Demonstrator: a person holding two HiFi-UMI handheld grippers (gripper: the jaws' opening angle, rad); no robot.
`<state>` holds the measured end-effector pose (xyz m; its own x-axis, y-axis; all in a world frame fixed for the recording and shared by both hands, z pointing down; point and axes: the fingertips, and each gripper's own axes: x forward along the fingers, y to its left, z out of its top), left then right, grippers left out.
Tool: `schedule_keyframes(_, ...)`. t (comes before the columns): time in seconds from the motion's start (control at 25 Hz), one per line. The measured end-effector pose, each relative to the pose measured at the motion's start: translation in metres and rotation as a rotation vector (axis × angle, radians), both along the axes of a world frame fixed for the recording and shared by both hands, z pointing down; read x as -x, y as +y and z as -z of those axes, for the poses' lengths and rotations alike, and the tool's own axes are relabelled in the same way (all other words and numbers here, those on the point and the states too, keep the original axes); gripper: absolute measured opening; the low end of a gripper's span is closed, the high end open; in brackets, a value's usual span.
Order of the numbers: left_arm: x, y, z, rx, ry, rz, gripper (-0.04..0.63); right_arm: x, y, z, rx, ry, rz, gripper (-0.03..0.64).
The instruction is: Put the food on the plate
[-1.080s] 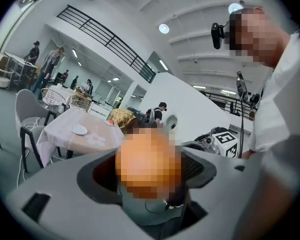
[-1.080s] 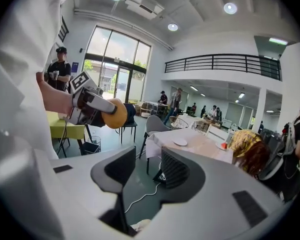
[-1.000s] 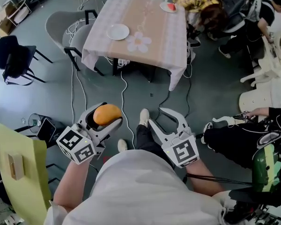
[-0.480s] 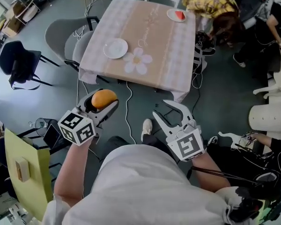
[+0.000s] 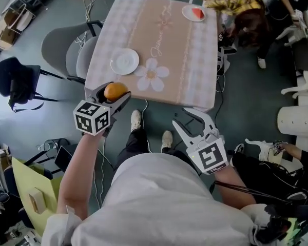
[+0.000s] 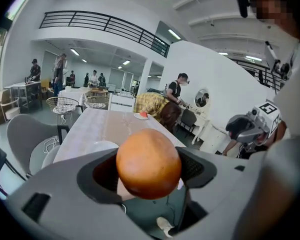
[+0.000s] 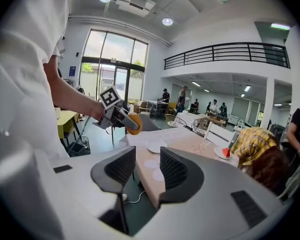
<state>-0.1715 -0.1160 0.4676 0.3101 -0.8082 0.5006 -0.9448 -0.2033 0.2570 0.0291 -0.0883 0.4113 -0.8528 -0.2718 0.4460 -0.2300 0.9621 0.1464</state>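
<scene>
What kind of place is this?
Probably a big open hall staged as a dining area for recording, not a home. A clothed table holds a plate with chairs beside it, a railed mezzanine runs overhead, and people stand at other tables behind.

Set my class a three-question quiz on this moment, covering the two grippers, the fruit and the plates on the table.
1. True or false: the right gripper has its fingers apart with nothing between them.
2. What is the left gripper shut on? A. a round orange fruit B. a spoon C. a white cup
3. How many plates lie on the table?
Key: 1 true. 2 A. 3 two: an empty white plate and a far plate bearing a red piece.
</scene>
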Motion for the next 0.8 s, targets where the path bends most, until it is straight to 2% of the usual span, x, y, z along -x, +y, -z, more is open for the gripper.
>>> schedule_keyframes(0.12, 0.024, -0.034, -0.024, 0.042, 0.015, -0.054, 0.344, 0.023, -0.017, 0.002, -0.026, 0.046, -0.043, 0.160)
schedule_keyframes(0.32, 0.057, -0.090, -0.067, 0.130, 0.091, -0.145, 0.345, 0.062, -0.045, 0.009, -0.022, 0.031, -0.155, 0.160)
schedule_keyframes(0.52, 0.084, -0.128, -0.108, 0.213, 0.056, -0.234, 0.345, 0.092, -0.059, 0.008, -0.022, 0.077, -0.227, 0.161)
schedule_keyframes(0.68, 0.084, -0.136, -0.138, 0.310, 0.064, -0.363, 0.345, 0.097, -0.067, -0.001, 0.018, 0.083, -0.319, 0.161)
schedule_keyframes(0.8, 0.086, -0.142, -0.152, 0.351, 0.049, -0.426, 0.345, 0.100, -0.069, -0.005, 0.033, 0.104, -0.363, 0.161)
